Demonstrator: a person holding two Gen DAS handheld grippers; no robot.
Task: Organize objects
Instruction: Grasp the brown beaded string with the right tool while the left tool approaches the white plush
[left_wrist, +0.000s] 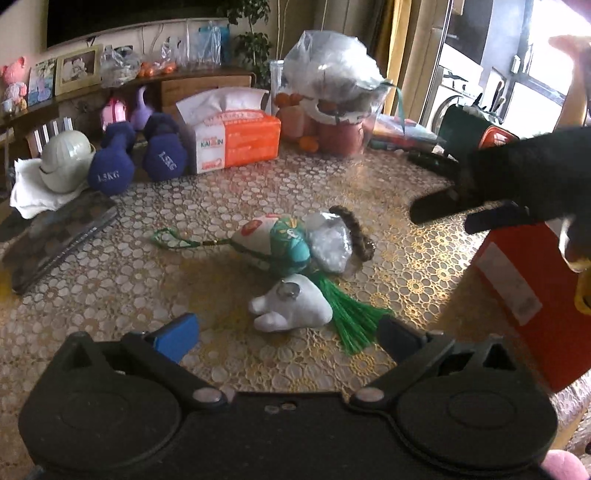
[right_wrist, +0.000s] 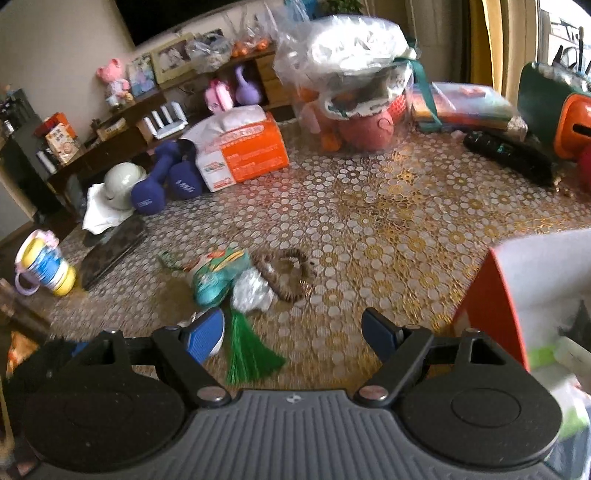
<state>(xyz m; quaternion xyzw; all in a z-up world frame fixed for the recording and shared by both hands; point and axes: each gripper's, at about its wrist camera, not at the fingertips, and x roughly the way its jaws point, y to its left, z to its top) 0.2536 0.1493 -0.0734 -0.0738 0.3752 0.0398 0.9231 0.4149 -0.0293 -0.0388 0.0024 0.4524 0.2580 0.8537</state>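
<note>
On the gold-and-white lace-patterned tablecloth (left_wrist: 369, 192), a patchwork fabric sachet with green tassel (left_wrist: 277, 242), a white plush toy (left_wrist: 291, 308) and a brown beaded bracelet (left_wrist: 356, 230) lie clustered mid-table. Behind stand purple dumbbells (left_wrist: 110, 162), an orange tissue pack (left_wrist: 236, 142) and, seemingly, bagged fruit. Both the left gripper (left_wrist: 288, 332) and right gripper (right_wrist: 293, 334) gape wide, holding nothing.

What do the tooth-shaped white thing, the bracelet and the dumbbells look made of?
White tooth-shaped toy: likely soft stuffed fabric, matte, rounded and creased. Bracelet: apparently brown wooden or seed beads, dull; material uncertain. Dumbbells: matte purple coating, probably rubber or neoprene, with printed weight marks.
</note>
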